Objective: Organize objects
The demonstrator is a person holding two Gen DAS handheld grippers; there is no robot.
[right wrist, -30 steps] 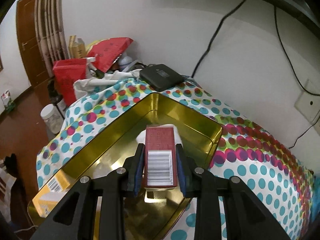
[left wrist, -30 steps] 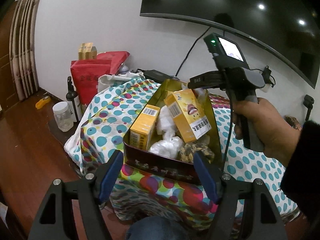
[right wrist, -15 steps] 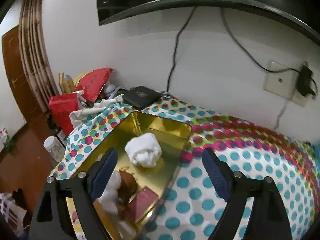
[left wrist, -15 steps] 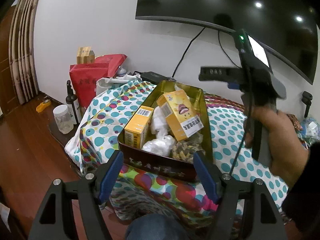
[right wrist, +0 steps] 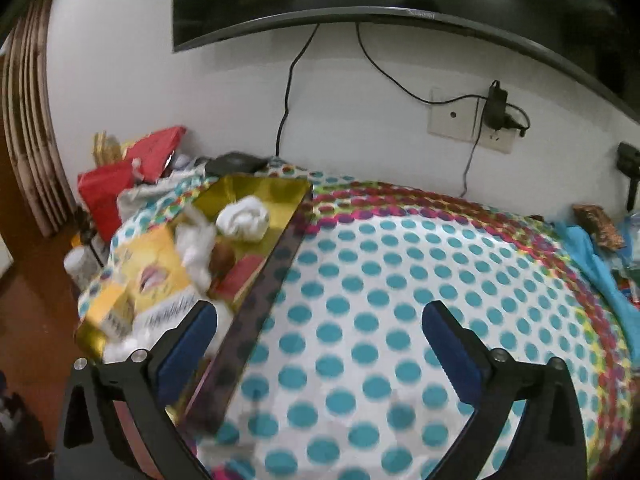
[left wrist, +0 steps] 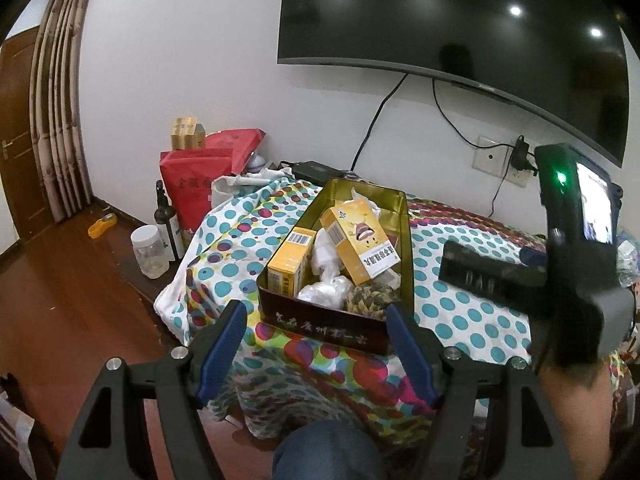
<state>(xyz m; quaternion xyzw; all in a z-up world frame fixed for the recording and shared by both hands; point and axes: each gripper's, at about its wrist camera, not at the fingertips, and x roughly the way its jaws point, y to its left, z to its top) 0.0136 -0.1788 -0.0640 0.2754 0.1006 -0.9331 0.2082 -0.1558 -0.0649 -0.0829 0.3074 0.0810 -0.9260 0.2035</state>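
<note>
Here the gold-lined tin [left wrist: 394,216] holds yellow cartons [left wrist: 360,240]; each hand-held gripper [right wrist: 320,332] gapes empty, the right's jaws just opening.

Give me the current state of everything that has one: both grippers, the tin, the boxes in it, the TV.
Left gripper: open, empty, short of the tin.
Right gripper: jaws just opened wide, empty, over the dotted cloth.
Tin: lid off, crowded.
Small red box: lying in the tin, released.
Yellow cartoon box: tilted, propped on the contents.
Yellow barcode box: standing on end.
TV: screen dark.
Wall plug: plugged in.
</note>
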